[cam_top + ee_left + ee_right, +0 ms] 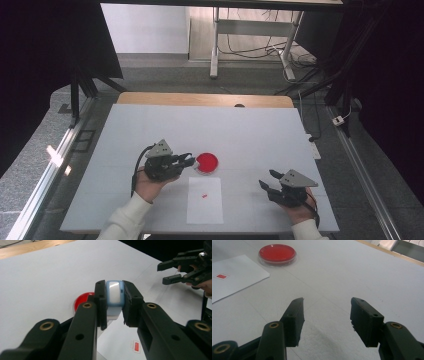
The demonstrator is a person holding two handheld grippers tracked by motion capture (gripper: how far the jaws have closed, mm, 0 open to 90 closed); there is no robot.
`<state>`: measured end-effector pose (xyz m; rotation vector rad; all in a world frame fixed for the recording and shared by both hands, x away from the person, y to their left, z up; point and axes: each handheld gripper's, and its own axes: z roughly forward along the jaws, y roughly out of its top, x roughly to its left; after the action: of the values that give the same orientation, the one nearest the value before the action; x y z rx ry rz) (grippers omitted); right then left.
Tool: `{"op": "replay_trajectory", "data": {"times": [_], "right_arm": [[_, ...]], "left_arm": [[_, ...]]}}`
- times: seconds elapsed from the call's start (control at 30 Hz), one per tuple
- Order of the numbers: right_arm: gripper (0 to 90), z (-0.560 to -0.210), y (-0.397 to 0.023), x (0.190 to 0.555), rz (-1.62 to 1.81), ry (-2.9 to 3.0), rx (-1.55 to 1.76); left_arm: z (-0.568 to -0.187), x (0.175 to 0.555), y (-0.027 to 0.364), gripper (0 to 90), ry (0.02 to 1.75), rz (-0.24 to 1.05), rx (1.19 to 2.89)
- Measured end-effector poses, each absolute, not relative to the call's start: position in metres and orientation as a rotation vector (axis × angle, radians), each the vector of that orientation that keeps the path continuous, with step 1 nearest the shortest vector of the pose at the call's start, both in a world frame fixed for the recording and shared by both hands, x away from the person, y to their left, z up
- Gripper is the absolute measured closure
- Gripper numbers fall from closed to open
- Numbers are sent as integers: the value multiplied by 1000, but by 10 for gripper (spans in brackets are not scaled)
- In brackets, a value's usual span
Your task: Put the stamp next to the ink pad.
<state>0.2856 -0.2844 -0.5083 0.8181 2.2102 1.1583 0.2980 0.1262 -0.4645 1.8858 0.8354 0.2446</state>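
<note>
My left gripper (190, 161) (114, 287) is shut on a small light-blue object with a white face (114, 298), held just left of a round red-filled dish (206, 162) (81, 301). In front of the dish lies a white paper sheet (205, 205) (234, 277) bearing a small red mark (204, 195) (221, 276). The right gripper (266, 180) (327, 305) hovers near the table's front right, open with nothing between its jaws, and points toward the dish (277, 253). It also appears at the top right of the left gripper view (163, 273).
The white table top (150, 130) has a wooden strip along its far edge (205, 99). Beyond it stand a metal desk frame with cables (250, 45) and dark curtains at both sides.
</note>
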Motion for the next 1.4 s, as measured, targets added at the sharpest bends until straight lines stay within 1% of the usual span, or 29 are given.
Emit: {"op": "replay_trajectory", "data": {"times": [0.23, 0.47, 0.7, 0.93, 1.4], "right_arm": [[441, -509, -283, 287, 1148, 2215, 811], [442, -511, -282, 288, 1143, 2223, 804], [442, -512, -281, 289, 1125, 2226, 808], [442, -512, -281, 290, 1122, 2230, 808], [440, -514, -279, 291, 1114, 2233, 804]], "left_arm": [[-468, 306, 136, 749, 888, 290, 1883], [-478, 319, 146, 748, 965, 352, 1916], [-494, 337, 138, 748, 1011, 384, 1989], [-504, 348, 131, 748, 1022, 376, 2028], [-515, 356, 122, 744, 1021, 370, 2078]]}}
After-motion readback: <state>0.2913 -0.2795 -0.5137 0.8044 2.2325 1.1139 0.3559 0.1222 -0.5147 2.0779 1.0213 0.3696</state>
